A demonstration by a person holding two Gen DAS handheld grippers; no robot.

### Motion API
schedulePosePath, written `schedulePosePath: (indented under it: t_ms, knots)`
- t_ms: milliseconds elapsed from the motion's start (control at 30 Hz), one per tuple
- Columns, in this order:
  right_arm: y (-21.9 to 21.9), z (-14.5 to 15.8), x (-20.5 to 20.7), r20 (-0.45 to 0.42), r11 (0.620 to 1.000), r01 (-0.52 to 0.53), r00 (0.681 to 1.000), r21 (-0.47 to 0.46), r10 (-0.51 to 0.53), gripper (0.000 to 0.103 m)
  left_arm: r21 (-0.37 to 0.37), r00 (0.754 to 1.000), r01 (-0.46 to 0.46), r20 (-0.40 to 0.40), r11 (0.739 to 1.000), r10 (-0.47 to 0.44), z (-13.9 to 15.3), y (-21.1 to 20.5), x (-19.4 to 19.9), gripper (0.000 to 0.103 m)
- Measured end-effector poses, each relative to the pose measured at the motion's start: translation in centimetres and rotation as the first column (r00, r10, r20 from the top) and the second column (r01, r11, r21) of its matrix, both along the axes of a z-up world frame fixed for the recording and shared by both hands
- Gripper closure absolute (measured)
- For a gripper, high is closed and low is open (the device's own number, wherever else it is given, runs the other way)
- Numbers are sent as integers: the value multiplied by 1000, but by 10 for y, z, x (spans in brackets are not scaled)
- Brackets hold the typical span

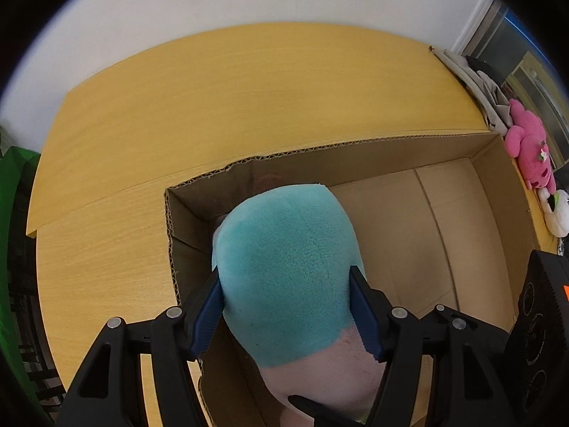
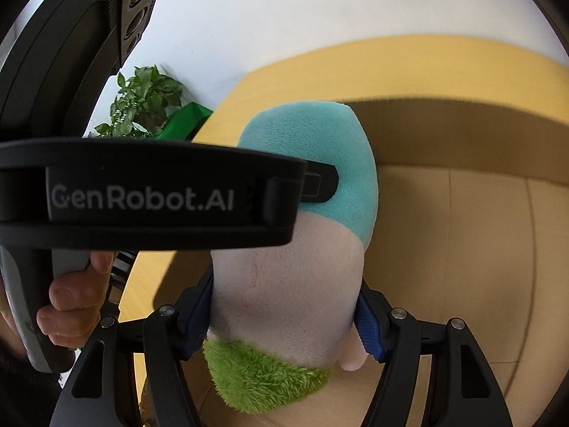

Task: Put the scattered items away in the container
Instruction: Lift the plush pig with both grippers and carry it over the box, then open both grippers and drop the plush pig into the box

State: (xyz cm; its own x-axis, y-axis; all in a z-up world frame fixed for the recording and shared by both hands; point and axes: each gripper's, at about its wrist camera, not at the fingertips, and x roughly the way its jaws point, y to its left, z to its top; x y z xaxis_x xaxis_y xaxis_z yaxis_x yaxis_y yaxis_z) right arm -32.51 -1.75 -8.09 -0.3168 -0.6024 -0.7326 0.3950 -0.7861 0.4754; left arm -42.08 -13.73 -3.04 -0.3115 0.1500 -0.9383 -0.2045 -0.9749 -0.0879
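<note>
Left claw [image 1: 286, 315]: clamps the turquoise end of the turquoise, pale pink and green plush toy [image 1: 284, 270].
Right claw [image 2: 284, 320]: clamps its pink middle.
Toy: inside the open brown cardboard box's [image 1: 409, 220] left end, on the wooden bench [image 1: 160, 124].

Both wrist views close, angled down — sharing plush toy [image 1: 284, 267] over cardboard box [image 1: 444, 220]

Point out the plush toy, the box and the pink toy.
plush toy [image 1: 284, 267]: left wrist view, teal fleece part.
box [image 1: 391, 242]: left wrist view, bare inner floor.
pink toy [image 1: 530, 146]: left wrist view, its body, beyond the box.
</note>
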Motion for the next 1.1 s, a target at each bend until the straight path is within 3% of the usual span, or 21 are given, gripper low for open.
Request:
schedulePosePath:
  t_ms: [100,267,633,667,900,1100]
  knots:
    - [0,-4,-3,18,999,18,1000,-27,-18,29,7,1000,-15,1,1000,15,-1,-5,-5,35]
    - [-2,-8,-2,25,999,34,999,-41,-33,29,12,999,-46,-19,999,47,-3,-8,-9,22]
    - [-11,-16,-5,-17,994,69,997,-85,-71,22,0,981,-84,-173,996,82,46,-16,11,25]
    - [-12,-17,-4,-12,993,68,997,-91,-70,17,7,979,-83,-184,996,83,51,-18,14,25]
    - [-4,-3,18,-41,995,54,997,-89,-58,1,27,962,-66,-265,997,71,78,-25,62,24]
    - [41,29,80,-122,1000,-3,992,-30,0,0,106,949,-50,-306,993,80,76,-24,133,24]
